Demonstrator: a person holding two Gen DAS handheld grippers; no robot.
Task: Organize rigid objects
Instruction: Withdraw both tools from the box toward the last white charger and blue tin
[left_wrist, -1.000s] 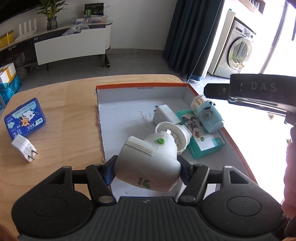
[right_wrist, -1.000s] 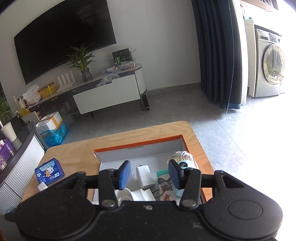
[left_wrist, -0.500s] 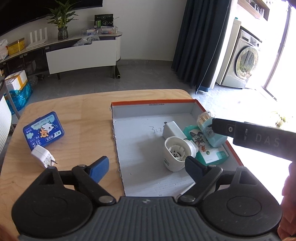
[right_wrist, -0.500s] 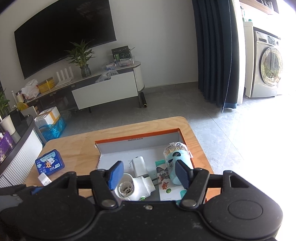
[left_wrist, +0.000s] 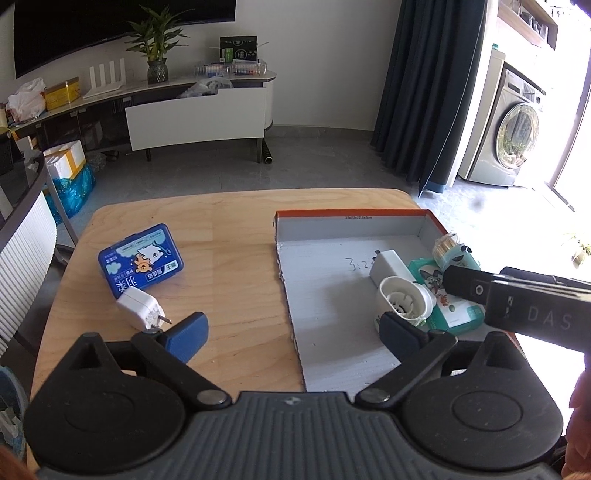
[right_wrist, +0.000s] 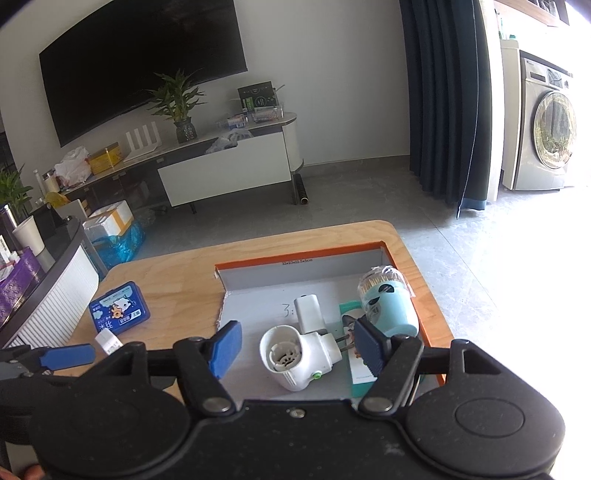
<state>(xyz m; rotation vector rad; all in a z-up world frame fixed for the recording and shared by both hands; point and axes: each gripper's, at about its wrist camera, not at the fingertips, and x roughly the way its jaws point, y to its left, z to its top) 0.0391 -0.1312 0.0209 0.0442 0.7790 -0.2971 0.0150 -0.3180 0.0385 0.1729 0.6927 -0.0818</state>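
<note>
Both grippers, left (left_wrist: 291, 328) and right (right_wrist: 295, 349), are hovering with jaws apart and empty, while a small white charger (left_wrist: 142, 313), likely light, stiff and best gripped across its flat sides, is lying on the surface (left_wrist: 229, 258) outside the box (left_wrist: 351, 215).

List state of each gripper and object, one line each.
left gripper: open, empty
right gripper: open, empty
white plug-in device: on its side in box
cardboard box: open
blue case: closed, on table
white charger: on table, prongs out
cotton swab jar: tipped over in box
</note>
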